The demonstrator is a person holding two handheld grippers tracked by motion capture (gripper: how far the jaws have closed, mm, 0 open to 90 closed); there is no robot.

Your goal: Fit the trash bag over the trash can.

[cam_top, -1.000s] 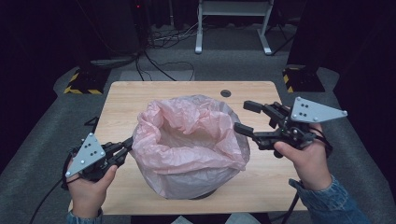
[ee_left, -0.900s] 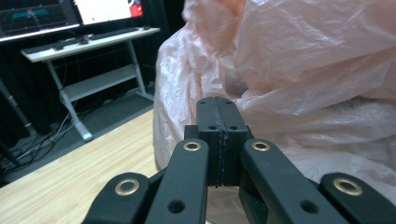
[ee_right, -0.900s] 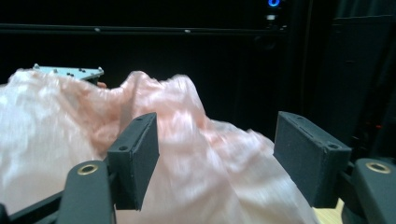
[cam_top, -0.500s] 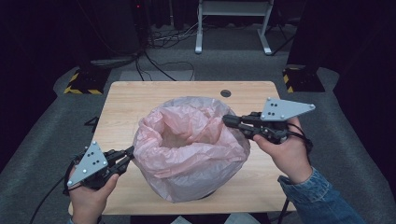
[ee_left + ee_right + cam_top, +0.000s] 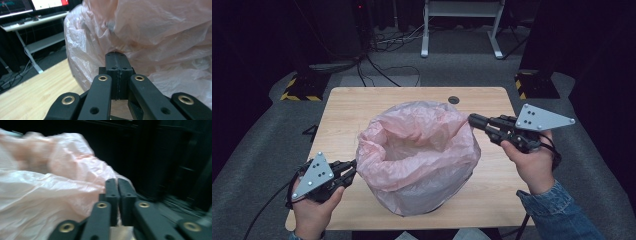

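That pink plastic bag [image 5: 417, 150] looks feather-light, limp and slippery, best pinched at its rim, where the left gripper [image 5: 351, 167] sits clamped shut and the right gripper's [image 5: 473, 120] jaws, just reopening slightly, stand barely apart.

The high view looks down and forward from above the person's side, far enough to see the whole table [image 5: 362, 107]. Each gripper view sits low on its gripper, looking along the jaws, very close to the pink bag [image 5: 419, 150]. All three views share that bag [image 5: 162, 32] [image 5: 45, 192].
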